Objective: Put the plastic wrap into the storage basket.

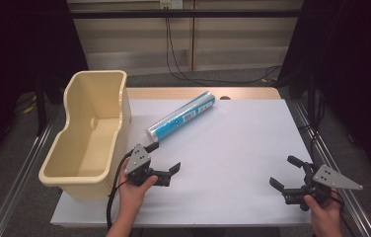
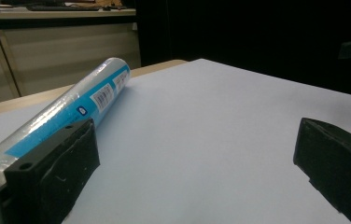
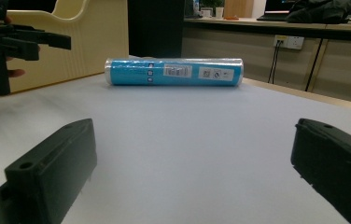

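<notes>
White-topped table (image 1: 233, 163), blue roll (image 1: 181, 115), cream bin (image 1: 86, 133)

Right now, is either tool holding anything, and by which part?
Nothing is held. The left tool is open by the roll's near end; the right tool is open over bare table.

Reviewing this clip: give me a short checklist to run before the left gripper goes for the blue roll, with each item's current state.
1. left gripper open: ok.
2. blue roll lying flat on the table, free of the bin: ok.
3. Roll between the jaws: not ok, it lies beside one jaw.
4. right gripper open and away from the roll: ok.
5. cream bin upright and empty: ok.
</notes>
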Demonstrator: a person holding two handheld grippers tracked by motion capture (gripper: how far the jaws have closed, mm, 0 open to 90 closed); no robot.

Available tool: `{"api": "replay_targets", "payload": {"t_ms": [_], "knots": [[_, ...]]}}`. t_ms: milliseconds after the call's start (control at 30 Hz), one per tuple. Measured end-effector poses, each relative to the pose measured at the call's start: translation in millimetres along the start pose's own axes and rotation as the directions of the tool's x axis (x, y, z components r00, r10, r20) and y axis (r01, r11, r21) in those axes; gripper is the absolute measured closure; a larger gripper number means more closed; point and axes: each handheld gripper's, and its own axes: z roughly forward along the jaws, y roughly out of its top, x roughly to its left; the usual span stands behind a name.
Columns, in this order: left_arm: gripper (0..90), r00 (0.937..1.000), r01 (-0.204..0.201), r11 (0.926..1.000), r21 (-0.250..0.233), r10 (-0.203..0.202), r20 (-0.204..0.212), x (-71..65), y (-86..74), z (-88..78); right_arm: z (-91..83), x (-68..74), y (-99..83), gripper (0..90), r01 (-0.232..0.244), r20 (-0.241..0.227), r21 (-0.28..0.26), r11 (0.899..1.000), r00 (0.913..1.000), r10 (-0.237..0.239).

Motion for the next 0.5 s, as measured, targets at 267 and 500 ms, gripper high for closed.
{"api": "replay_targets", "payload": {"t_ms": [267,500], "knots": [[0.0,0.9998,0.011,0.9997,0.022,-0.011,-0.018,8.7,3.5,23.6,1.0,2.0,0.4,0.0,0.016,-0.008,0.006,1.0,0.9998,-0.016],[0.0,0.9994,0.032,0.9983,0.048,-0.031,-0.015,16.4,5.5,39.4,1.4,1.6,-0.2,0.1,0.024,-0.014,0.009,1.0,0.9996,-0.024]]}}
